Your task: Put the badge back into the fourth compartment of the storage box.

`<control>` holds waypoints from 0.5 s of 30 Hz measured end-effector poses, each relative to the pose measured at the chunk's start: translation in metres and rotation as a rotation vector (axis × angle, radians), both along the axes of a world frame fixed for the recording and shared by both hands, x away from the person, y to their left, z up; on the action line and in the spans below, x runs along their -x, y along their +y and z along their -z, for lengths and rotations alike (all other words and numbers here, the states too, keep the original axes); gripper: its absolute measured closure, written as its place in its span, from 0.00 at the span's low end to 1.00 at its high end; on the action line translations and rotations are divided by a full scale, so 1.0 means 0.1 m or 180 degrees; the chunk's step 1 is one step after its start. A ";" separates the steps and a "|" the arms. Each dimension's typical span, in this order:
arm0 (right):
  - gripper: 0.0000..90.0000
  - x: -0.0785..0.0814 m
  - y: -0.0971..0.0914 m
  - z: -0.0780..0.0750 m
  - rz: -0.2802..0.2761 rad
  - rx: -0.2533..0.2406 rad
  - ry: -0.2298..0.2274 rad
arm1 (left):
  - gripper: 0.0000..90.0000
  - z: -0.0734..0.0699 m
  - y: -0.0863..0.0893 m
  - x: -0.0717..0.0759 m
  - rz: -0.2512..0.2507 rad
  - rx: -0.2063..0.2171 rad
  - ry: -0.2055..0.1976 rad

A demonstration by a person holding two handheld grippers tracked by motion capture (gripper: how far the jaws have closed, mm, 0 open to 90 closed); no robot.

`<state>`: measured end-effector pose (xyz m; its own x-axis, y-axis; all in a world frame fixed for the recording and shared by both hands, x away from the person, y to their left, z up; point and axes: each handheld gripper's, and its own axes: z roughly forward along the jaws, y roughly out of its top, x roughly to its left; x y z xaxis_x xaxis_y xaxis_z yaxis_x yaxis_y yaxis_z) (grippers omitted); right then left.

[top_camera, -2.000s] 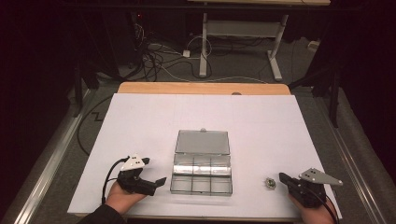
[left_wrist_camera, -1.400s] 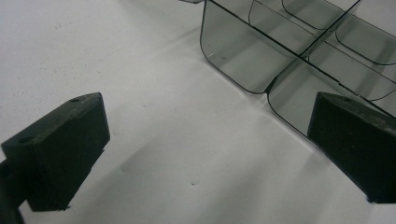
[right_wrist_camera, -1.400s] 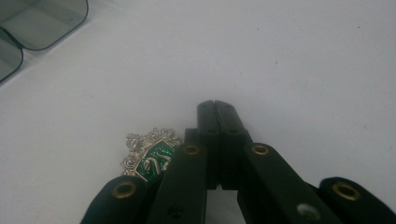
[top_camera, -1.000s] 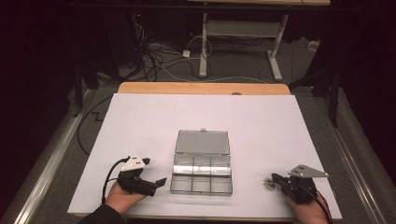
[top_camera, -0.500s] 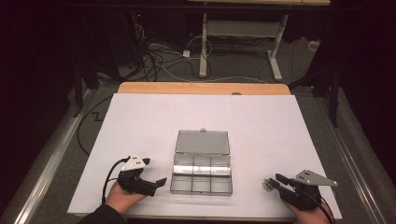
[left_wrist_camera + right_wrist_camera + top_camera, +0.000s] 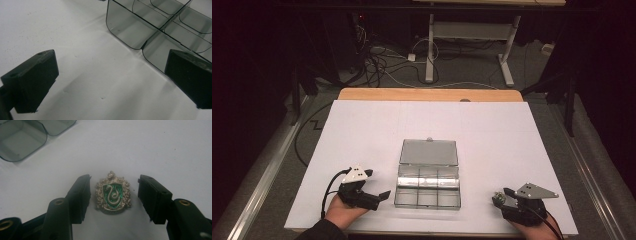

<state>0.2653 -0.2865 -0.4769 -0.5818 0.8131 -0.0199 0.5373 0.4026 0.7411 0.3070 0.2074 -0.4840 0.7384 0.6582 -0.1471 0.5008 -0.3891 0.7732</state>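
Observation:
A small metal crest badge (image 6: 113,193) with a green shield and a silver snake lies flat on the white table, seen also in the high view as the badge (image 6: 498,197) near the front right. My right gripper (image 6: 114,178) straddles it. Its jaws have just been opening, and the badge lies between them with a gap on each side. A clear compartment box (image 6: 428,185) with its lid folded back sits at the front middle. My left gripper (image 6: 377,183) rests open just left of the box, and the left gripper (image 6: 112,57) has only bare table between its jaws.
The white sheet (image 6: 427,130) covers the table, with a wooden strip (image 6: 427,94) along the far edge. A corner of the box (image 6: 20,142) lies up and to the left of the badge. The box compartments (image 6: 130,32) are close to the left gripper's right jaw.
The right gripper moved left up to the badge, then settled slightly nearer the front edge. The left hand and the box have stayed put.

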 end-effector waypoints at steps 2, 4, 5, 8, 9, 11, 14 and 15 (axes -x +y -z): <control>0.51 0.00 0.01 0.01 -0.0003 0.0044 -0.0008 | 0.00 0.00 0.00 0.00 0.0000 -0.0002 -0.0002; 0.52 0.00 0.01 0.01 -0.0018 0.0063 -0.0022 | 0.00 0.00 0.00 0.00 -0.0001 -0.0003 -0.0006; 0.53 0.00 0.02 0.01 -0.0022 0.0066 -0.0031 | 0.00 0.00 0.00 0.00 0.0005 -0.0009 -0.0007; 0.54 -0.02 0.03 0.01 -0.0045 0.0077 -0.0031 | 0.00 0.00 0.00 0.00 0.0005 -0.0011 -0.0006; 0.55 -0.03 0.03 0.01 -0.0054 0.0079 -0.0035 | 0.00 0.00 0.00 0.00 0.0006 -0.0011 -0.0008; 0.55 -0.03 0.03 0.02 -0.0069 0.0076 -0.0021 | 0.00 0.00 0.00 0.00 0.0003 -0.0013 -0.0008; 0.55 -0.04 0.02 0.02 -0.0100 0.0080 -0.0015 | 0.00 0.00 0.01 0.00 -0.0004 0.0000 -0.0013; 0.55 -0.04 0.02 0.02 -0.0096 0.0074 -0.0012 | 0.00 0.00 0.01 0.00 0.0000 0.0005 -0.0018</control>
<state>0.2695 -0.2847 -0.4786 -0.6060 0.7944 -0.0407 0.5219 0.4357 0.7333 0.3065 0.2081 -0.4839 0.7391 0.6580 -0.1439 0.4964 -0.3877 0.7767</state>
